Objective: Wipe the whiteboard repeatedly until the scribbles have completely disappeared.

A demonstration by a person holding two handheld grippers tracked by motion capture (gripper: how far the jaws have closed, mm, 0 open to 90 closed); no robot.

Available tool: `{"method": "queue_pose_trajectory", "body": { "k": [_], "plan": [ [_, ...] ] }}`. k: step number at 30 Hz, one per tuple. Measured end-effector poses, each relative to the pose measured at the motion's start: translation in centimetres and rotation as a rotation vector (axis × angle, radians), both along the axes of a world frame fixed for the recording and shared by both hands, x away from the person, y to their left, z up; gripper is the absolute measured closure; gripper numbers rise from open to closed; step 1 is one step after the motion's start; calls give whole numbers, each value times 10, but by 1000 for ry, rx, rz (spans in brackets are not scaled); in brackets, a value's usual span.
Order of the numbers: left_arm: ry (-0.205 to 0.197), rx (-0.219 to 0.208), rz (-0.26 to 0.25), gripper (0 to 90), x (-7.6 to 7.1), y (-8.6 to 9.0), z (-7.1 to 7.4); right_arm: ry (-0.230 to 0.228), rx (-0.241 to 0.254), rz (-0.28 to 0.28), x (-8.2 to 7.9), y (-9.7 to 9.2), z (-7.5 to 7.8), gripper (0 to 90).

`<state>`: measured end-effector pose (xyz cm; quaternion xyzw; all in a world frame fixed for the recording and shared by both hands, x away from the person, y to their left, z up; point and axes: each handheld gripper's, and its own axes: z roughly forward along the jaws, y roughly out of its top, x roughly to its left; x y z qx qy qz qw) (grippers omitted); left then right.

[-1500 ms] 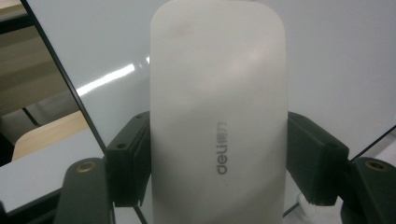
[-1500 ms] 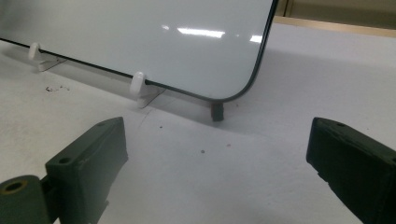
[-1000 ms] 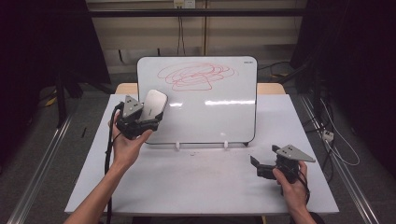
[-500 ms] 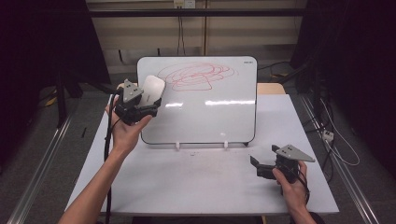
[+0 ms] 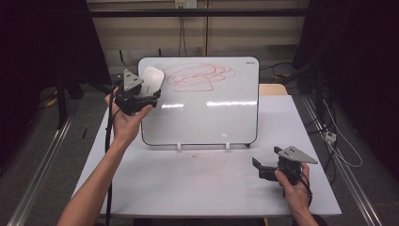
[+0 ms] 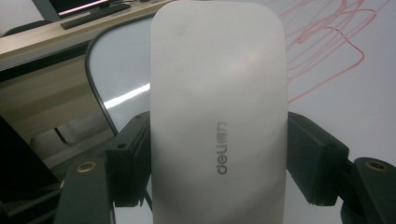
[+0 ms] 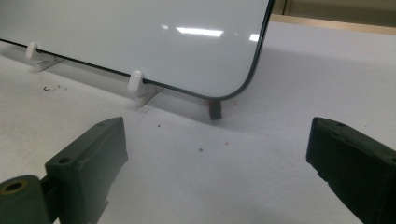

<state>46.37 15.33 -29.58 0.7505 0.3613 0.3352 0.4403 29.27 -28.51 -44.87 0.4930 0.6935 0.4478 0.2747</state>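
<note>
Your right gripper [image 5: 261, 168] rests wide open on the white table [image 5: 197, 188] near its front right corner, while your left gripper [image 5: 149, 94] clamps the white eraser [image 5: 151, 81] against the whiteboard's [image 5: 207, 113] upper left corner, beside the red scribble [image 5: 202, 76].

A white table [image 5: 197, 188] stands on a grey floor [image 5: 33, 141], with metal rails [image 5: 40, 160] running along both sides. Behind it a beige wall [image 5: 211, 33] carries cables [image 5: 181, 28] hanging down, and dark curtains [image 5: 42, 42] close in left and right. White cables [image 5: 339, 141] lie on the floor at the right.
</note>
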Motion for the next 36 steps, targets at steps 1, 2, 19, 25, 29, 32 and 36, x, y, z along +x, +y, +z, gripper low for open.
{"method": "queue_pose_trajectory", "body": {
  "k": [1,2,19,25,29,32,36],
  "plan": [
    [-3,1,7,310,2,0,1,0,-1,-1,0,0,0,51],
    [-4,6,11,310,4,1,3,0,-1,-1,0,0,0,51],
    [14,55,67,310,29,-2,4,1,3,1,1,-1,0,51],
    [16,78,70,310,34,-7,4,1,1,1,1,0,0,51],
    [11,95,92,310,38,-10,2,3,3,0,1,0,0,52],
    [12,103,95,310,40,-12,3,2,2,0,1,-1,0,52],
    [10,131,110,310,45,-14,2,6,2,-1,1,0,-1,53]
  ]
}}
